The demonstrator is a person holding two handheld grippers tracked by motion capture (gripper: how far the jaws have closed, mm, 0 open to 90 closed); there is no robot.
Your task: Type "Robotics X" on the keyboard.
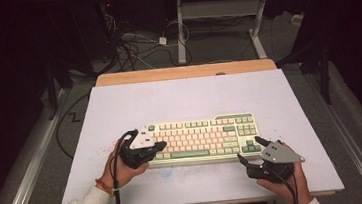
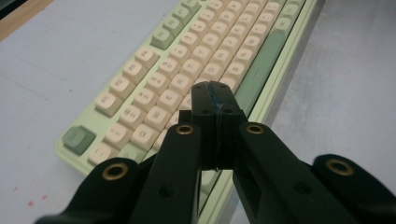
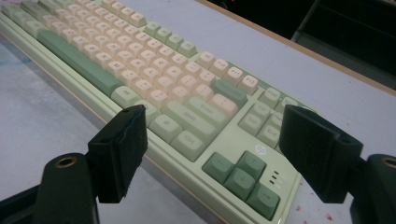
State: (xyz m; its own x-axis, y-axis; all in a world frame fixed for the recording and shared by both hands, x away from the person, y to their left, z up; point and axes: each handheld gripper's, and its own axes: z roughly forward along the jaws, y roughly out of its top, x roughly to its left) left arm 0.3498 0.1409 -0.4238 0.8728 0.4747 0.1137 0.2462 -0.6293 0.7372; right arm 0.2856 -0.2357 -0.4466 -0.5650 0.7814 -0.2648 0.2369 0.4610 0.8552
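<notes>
The keyboard (image 1: 202, 139) lies mid-tabletop (image 1: 188, 96). The left gripper (image 1: 160, 146), jaws pressed together on nothing, sits over its nine o'clock end. The right gripper (image 1: 250, 148), jaws wide, waits by its five o'clock corner.

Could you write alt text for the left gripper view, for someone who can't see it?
The left gripper's two black jaws, closed together with nothing between them, hover over a pale green keyboard with cream keys, lying on a light table.

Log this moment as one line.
left gripper: jaws shut, empty, over keyboard left end | right gripper: jaws open, empty, at right end | table
</notes>
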